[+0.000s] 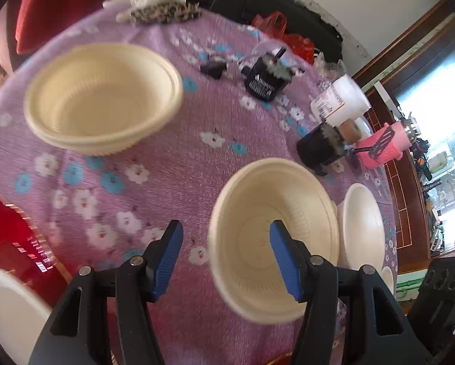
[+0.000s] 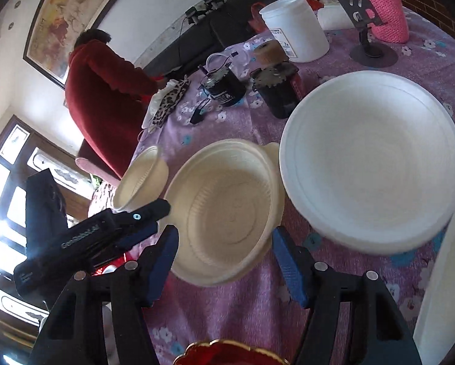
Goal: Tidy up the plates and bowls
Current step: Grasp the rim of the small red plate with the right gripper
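The left hand-held gripper (image 1: 225,261) is seen about half open, with nothing gripped; its right blue ribbed pad (image 1: 283,261) stands over the hollow of a cream bowl (image 1: 273,237), the left pad over bare cloth, and whether the pad touches the bowl cannot be told; the right hand-held gripper (image 2: 224,263) is likewise held well apart and empty, its pads flanking the near rim of the same cream bowl (image 2: 227,210) without visible contact.

The bowls are thin, cream-coloured and round, with finely ribbed walls and flat ringed floors; a stack of two such bowls (image 1: 102,97) is set well apart from the single one, toward the far left of the tabletop (image 1: 172,158), which is covered by a purple cloth printed with white and blue flowers; white smooth plates with raised rims are also present, one (image 1: 362,228) just beside the single bowl.

The right wrist view alone shows the large white plate (image 2: 370,158) in full, the left hand-held gripper's black body, and a person in a red garment (image 2: 99,91) at the far edge; the left wrist view alone shows a red glossy dish (image 1: 11,237) at the near left edge.
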{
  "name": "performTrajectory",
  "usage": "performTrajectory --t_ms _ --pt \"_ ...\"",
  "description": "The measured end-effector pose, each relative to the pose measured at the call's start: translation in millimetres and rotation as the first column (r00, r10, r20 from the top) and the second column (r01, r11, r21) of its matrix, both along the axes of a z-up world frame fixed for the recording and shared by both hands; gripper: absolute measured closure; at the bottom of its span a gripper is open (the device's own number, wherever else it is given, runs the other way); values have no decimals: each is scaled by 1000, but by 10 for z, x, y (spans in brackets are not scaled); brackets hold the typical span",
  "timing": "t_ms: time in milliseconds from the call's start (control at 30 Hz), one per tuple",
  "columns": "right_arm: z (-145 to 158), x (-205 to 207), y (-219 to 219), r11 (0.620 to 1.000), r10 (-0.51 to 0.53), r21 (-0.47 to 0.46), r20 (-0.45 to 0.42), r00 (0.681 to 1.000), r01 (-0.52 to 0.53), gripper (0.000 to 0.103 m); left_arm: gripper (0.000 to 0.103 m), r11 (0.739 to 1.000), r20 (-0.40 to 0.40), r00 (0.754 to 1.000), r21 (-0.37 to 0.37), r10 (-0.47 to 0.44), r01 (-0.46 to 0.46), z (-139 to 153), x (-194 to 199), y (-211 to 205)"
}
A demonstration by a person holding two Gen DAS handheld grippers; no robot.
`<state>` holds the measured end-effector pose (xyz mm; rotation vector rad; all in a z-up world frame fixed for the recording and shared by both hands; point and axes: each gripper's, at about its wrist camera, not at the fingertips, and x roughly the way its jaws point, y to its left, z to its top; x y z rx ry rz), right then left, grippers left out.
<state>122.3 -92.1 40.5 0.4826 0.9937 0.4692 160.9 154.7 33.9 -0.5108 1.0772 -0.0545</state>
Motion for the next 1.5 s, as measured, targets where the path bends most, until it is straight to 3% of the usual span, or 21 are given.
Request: performTrajectory --t_ms 200,367,533,767,933,1033,1067,1133,1200,1300,1500 --pt "89 -197 -110 999 39 3 -4 999 -39 34 45 1000 -15 999 -2 -30 30 -17 -123 -93" --pt "197 -885 -322 984 155 -102 100 983 -144 34 43 994 90 990 30 -106 104 291 -736 -171" --pt "67 -1420 -536 967 192 -191 113 975 -168 34 39 981 173 971 126 -167 146 363 -1471 -396" --pt "-284 -1609 -626 970 188 -162 41 981 -180 34 39 963 148 973 230 -179 143 70 -1928 -657" --pt "-468 -1539 -577 981 174 -82 -2 985 -173 34 39 956 65 977 229 -201 181 -178 -1859 -797" --pt "-472 -1535 -565 985 162 -57 9 987 -161 35 38 957 63 975 213 -215 197 -253 -1866 -889" --pt "-492 -1535 -565 986 160 -40 -1 987 -160 43 38 954 72 973 226 -218 197 -259 -1881 -935" --pt "-491 -1549 -574 988 140 -58 1 990 -140 50 41 954 82 977 248 -196 170 -257 -1901 -951" --pt "-467 -1571 -610 990 121 -80 8 993 -120 59 57 958 89 981 246 -172 145 -249 -1927 -919" --pt "-403 -1590 -714 993 105 -53 21 994 -103 70 62 971 114 982 204 -148 123 -179 -1994 -825" --pt "-104 -1653 -566 993 112 -57 106 988 -106 71 62 981 217 972 189 -87 46 128 -2204 -701"
